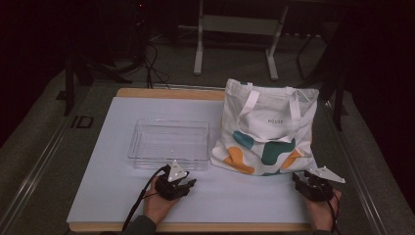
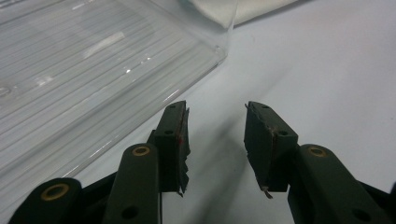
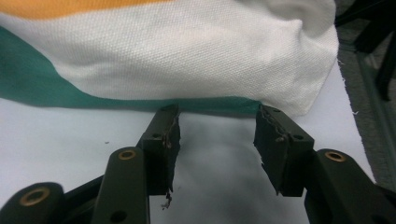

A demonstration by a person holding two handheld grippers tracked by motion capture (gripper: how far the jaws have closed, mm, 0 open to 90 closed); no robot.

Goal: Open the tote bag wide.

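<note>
Two things lie on your desk [image 1: 117, 196]: tote bag [image 1: 266, 128], then clear tray [image 1: 169, 143] just left of it. Your right gripper [image 3: 217, 140] rests at the bag's near edge, your left gripper [image 2: 217, 140] near the tray's corner; both fingers part-open, empty.

Dim light leaves the room beyond the table [image 1: 122, 196] nearly black in the high view, the picture soft and grainy. Glare streaks the clear tray [image 2: 93, 60]; close-up jaws cast soft shadows.

Lab-like room: dark surround, floor cables [image 1: 151, 63], metal desk frame [image 1: 235, 39], white-topped table [image 1: 112, 186].
</note>
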